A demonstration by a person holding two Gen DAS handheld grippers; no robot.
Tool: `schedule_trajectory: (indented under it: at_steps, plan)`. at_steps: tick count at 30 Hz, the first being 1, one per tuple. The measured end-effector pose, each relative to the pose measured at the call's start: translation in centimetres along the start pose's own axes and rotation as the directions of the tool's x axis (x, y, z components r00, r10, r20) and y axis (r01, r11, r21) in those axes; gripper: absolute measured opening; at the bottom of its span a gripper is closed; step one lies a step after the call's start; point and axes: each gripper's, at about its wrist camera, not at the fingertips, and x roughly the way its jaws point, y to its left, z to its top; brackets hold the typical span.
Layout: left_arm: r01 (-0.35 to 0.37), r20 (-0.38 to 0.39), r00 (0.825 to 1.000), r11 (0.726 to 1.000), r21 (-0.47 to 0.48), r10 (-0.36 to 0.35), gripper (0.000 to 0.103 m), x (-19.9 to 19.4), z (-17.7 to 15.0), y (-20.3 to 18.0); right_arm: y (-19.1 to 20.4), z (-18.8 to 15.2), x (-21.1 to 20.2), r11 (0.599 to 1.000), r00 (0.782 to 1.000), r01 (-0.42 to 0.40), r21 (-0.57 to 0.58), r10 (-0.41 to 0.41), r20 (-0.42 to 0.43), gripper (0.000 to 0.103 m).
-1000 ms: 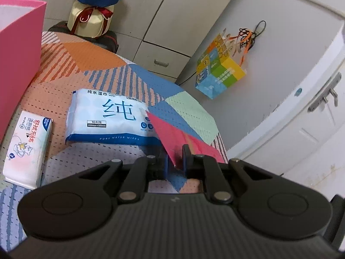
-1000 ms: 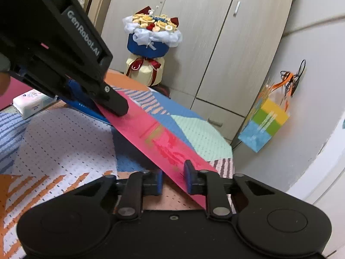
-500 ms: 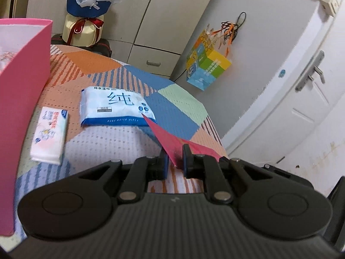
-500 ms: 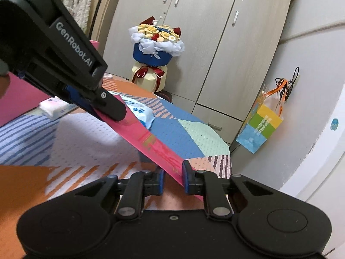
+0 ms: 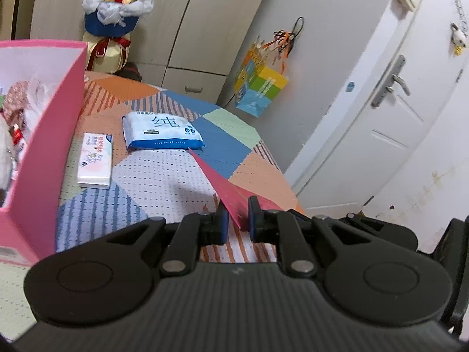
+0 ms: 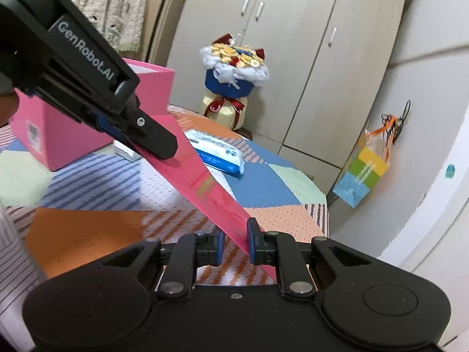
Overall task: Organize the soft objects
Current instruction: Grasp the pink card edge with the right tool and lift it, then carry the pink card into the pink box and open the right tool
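A stiff, flat pink-red sheet (image 5: 222,187) hangs above the patchwork bed cover, held at both ends. My left gripper (image 5: 236,212) is shut on one edge of it. My right gripper (image 6: 236,231) is shut on the opposite end of the sheet (image 6: 205,184). In the right wrist view the left gripper (image 6: 165,151) reaches in from the upper left, clamped on the sheet's far edge. A blue-and-white wet-wipes pack (image 5: 162,130) and a small tissue pack (image 5: 95,160) lie on the cover beyond the sheet. An open pink box (image 5: 52,135) with soft things inside stands at the left.
A flower bouquet (image 5: 114,14) stands past the bed's far end, in front of a beige wardrobe (image 6: 293,44). A colourful paper bag (image 5: 261,88) hangs on the wall at the right, near a white door (image 5: 395,123). The bed edge (image 6: 325,205) drops off on the right.
Both grippers have pulled back and risen a little with the pink sheet between them. The wipes and tissue packs now look farther off, and the pink box shows more.
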Motion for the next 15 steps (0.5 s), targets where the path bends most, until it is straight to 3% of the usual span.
schedule_trajectory:
  at_steps: [15]
  plan:
    - [-0.034,-0.032,0.999,0.995,0.09,0.037,0.012,-8.6,-1.3,-0.2,3.9,2.2,-5.7,0.991,0.994,-0.104,-0.086,0.107,0.034,0.017]
